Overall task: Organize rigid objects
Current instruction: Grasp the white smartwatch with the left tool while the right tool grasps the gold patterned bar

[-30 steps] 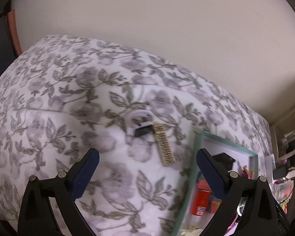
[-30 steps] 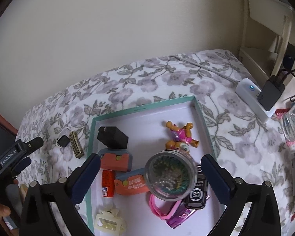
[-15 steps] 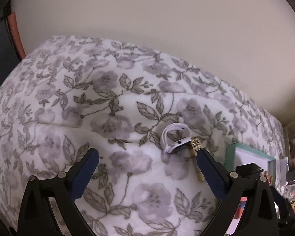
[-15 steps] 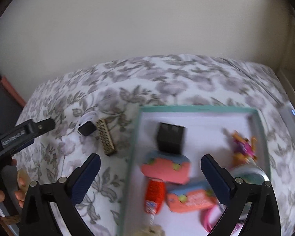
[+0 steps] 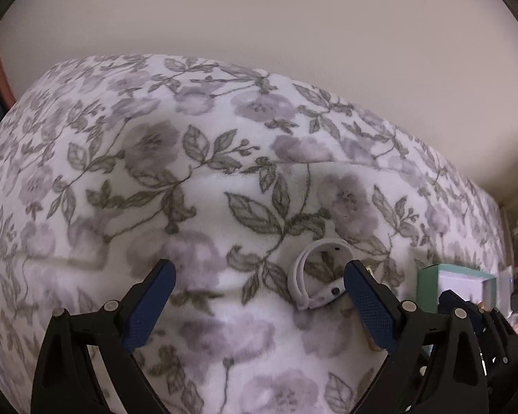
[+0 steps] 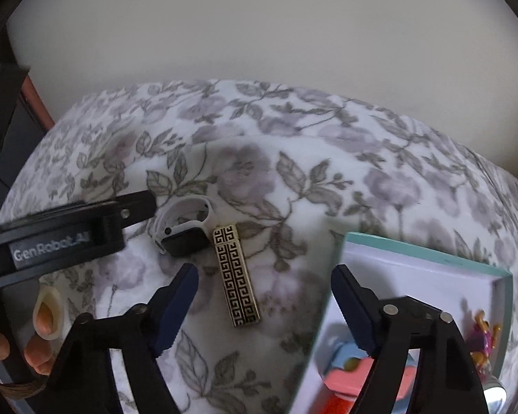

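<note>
Dark-blue pads line both fingers of the right gripper (image 6: 264, 296), which points steeply down over the floral cloth (image 6: 293, 179). Its jaws have just been closing and stand apart, with nothing pressed between them. The gold key-pattern bar (image 6: 236, 276) lies flat on the cloth in the gap between the fingers, touching neither pad. To the right, the teal-rimmed tray (image 6: 428, 253) holds a pink figure (image 6: 481, 336) and coral-coloured items, partly hidden behind the right finger.

Just beyond the bar, touching its upper end, lies the white-strapped watch (image 6: 184, 233), its dark face turned toward the camera. The left gripper (image 6: 134, 208) enters from the left, its tip beside the watch strap; a hand (image 6: 34, 331) grips it from below.

In the left wrist view, the left gripper (image 5: 259, 296) also points steeply down, jaws spread wide and released. The watch (image 5: 316, 283) sits against the inner side of its right finger (image 5: 366, 303); contact cannot be confirmed.
</note>
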Tool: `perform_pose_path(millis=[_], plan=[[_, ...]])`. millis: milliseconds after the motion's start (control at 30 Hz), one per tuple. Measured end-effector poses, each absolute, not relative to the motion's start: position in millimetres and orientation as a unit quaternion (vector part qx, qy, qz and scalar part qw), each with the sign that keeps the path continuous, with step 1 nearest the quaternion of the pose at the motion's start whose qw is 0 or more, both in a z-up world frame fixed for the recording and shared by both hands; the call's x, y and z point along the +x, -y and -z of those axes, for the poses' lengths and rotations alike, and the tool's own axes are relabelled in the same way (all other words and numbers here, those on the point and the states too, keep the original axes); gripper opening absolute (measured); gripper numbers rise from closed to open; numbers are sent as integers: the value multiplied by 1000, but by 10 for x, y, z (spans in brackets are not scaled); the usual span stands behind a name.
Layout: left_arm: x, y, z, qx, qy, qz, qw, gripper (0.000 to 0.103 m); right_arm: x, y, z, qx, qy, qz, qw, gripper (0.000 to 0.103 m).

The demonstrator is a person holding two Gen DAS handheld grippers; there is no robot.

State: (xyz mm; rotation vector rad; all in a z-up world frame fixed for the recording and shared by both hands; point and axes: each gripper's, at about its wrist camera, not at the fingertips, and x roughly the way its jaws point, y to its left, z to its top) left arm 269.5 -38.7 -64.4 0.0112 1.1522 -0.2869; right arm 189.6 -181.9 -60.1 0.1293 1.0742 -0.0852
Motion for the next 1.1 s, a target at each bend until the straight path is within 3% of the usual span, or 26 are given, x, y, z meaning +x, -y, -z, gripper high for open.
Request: perform_pose_path(millis=[67, 167, 300, 367, 500, 767, 1100], plan=[[2726, 440, 697, 20, -543, 136, 828, 95, 1929, 1791, 652, 54, -516, 37, 854, 78], [2773, 483, 782, 25, -553, 138, 821, 77, 1973, 1753, 713, 45, -521, 34, 852, 75], [2786, 554, 867, 43, -556, 141, 818, 74, 2006, 1726, 790, 37, -528, 35, 848, 64], [2790, 591, 911, 54, -559, 140, 816, 57, 2017, 1723, 826, 35, -531, 37, 846, 60], [2799, 651, 942, 61, -560, 147, 813, 50, 2046, 1730, 894, 43, -536, 35, 842, 52], [2748, 847, 932, 90, -551, 166, 813, 19, 2055, 1706, 949, 36, -536, 37, 842, 47], [2744, 860, 936, 86, -542, 170, 818, 15, 2051, 1693, 944, 34, -536, 38, 843, 43]])
